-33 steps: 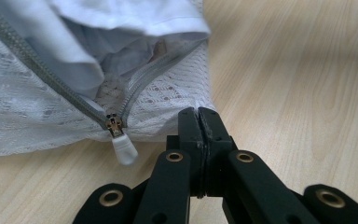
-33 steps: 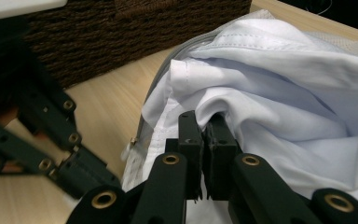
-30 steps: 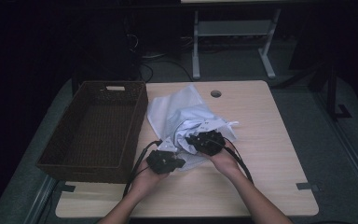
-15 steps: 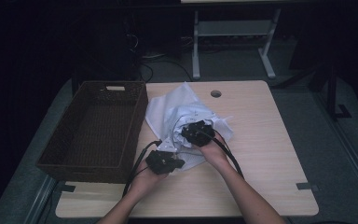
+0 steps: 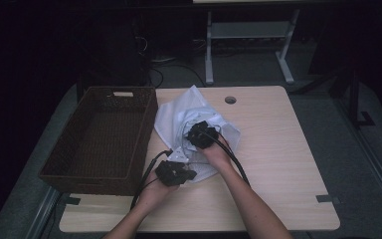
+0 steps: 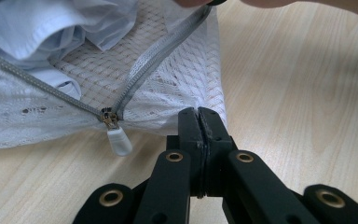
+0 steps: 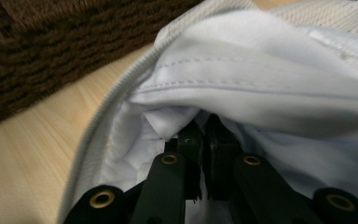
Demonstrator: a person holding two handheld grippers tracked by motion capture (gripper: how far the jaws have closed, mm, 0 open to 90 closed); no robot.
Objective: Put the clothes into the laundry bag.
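Our left claw (image 6: 199,122) pinches the mesh laundry bag's (image 6: 177,84) edge; our right claw (image 7: 204,133) is clenched on the pale blue garment (image 7: 270,70) inside.

Three cameras, one worktop

The high view looks forward and down over the whole worktop (image 5: 278,149). Each gripper view sits very close behind its own jaws. All three share the mesh bag (image 5: 179,117) (image 6: 177,79) (image 7: 88,154); the basket (image 5: 104,134) (image 7: 51,51) lies at 9 o'clock.

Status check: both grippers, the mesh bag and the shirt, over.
Left gripper shut on mesh bag edge. Right gripper shut on pale blue shirt, partly in bag. Zipper open; wicker basket alongside.
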